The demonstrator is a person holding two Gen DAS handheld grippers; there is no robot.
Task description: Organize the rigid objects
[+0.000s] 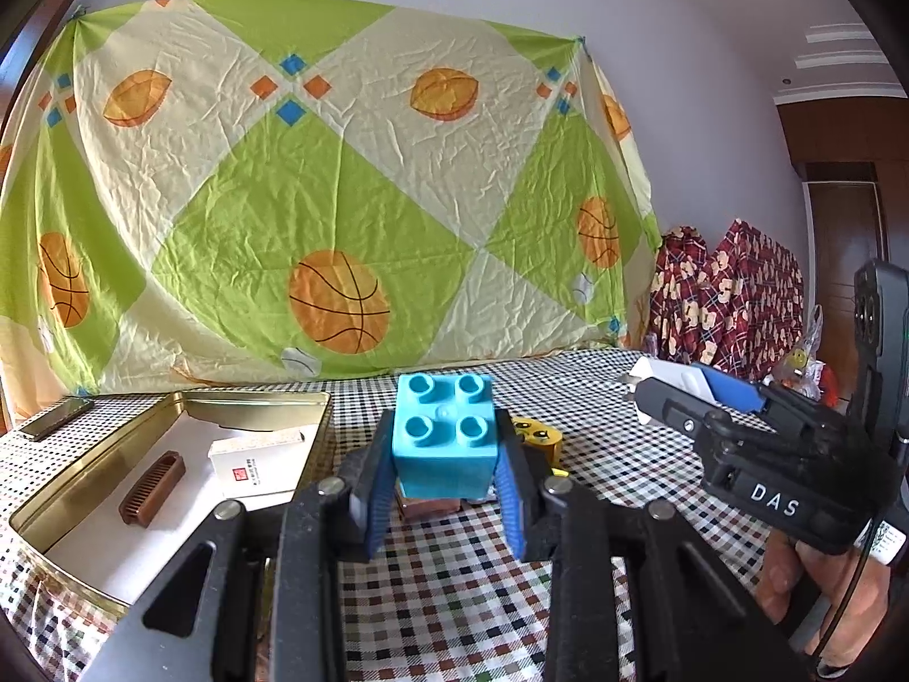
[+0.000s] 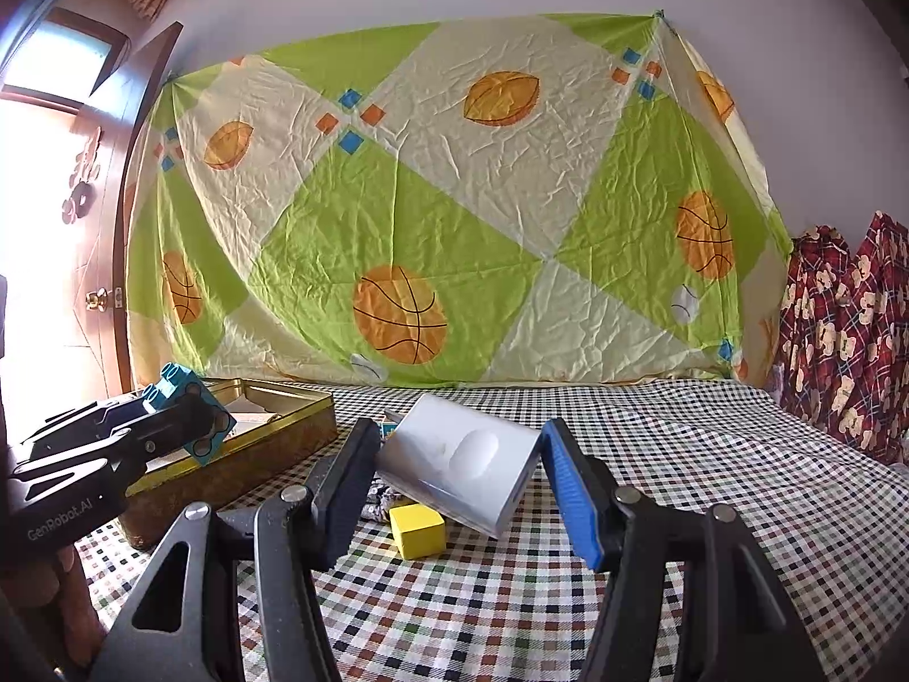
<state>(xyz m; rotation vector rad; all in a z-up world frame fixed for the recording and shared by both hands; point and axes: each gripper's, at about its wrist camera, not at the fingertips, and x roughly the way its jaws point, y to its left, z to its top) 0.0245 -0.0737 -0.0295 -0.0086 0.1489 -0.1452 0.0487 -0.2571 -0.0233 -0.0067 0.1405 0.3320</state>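
Left tool (image 1: 446,480) grips blue block (image 1: 443,435) — tin (image 1: 102,454) holds comb (image 1: 152,489), box (image 1: 255,463).

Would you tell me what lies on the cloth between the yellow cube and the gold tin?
Only bare checked tablecloth lies between the yellow cube and the gold tin, as the right wrist view shows.

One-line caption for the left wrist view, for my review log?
Left gripper holds a blue toy brick above the checkered tablecloth, beside an open gold tin; right gripper grips a white charger.
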